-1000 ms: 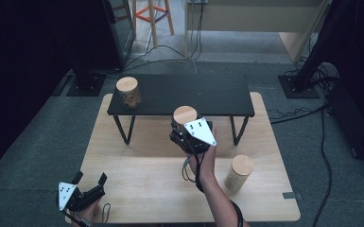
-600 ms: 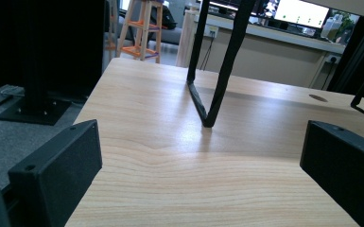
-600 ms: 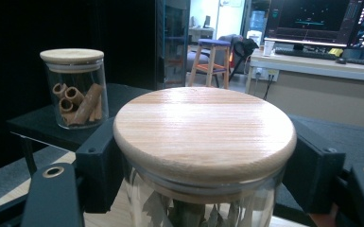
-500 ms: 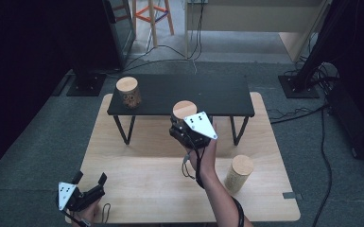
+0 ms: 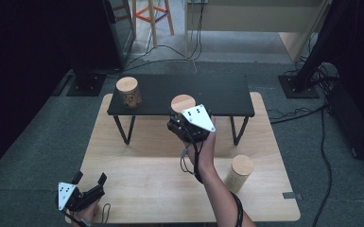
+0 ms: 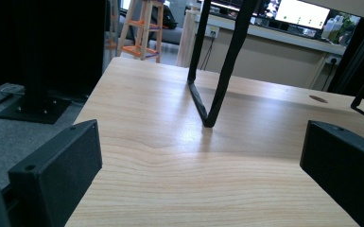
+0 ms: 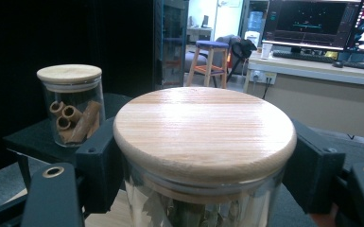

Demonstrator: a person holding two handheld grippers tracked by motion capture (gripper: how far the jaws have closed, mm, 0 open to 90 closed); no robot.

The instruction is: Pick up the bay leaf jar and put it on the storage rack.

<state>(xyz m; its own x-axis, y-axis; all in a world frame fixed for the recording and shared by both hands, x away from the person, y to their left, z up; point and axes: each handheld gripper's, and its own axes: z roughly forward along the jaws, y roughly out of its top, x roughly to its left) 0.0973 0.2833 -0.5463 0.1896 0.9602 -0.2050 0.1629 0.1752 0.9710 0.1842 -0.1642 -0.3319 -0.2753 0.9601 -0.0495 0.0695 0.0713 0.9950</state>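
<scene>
From the high view I find my right gripper (image 5: 185,124) clamped on a glass jar with a wooden lid (image 5: 183,102), held at the front edge of the black shelf (image 5: 227,97), about level with its top. In the right gripper view the jaws press against the jar's glass on both sides just under the lid, and the jar's contents look like dried leaves, though I cannot identify them for certain. A second jar (image 5: 128,92), holding cinnamon sticks, stands upright on the shelf's left end, well apart from the held one. A third lidded jar (image 5: 239,172) stands on the wooden table (image 5: 146,184) to the right of my forearm. My left gripper (image 5: 89,188) rests low at the table's near left corner; its jaws stand wide with nothing between them, bare tabletop and a shelf leg (image 6: 215,94) ahead.
</scene>
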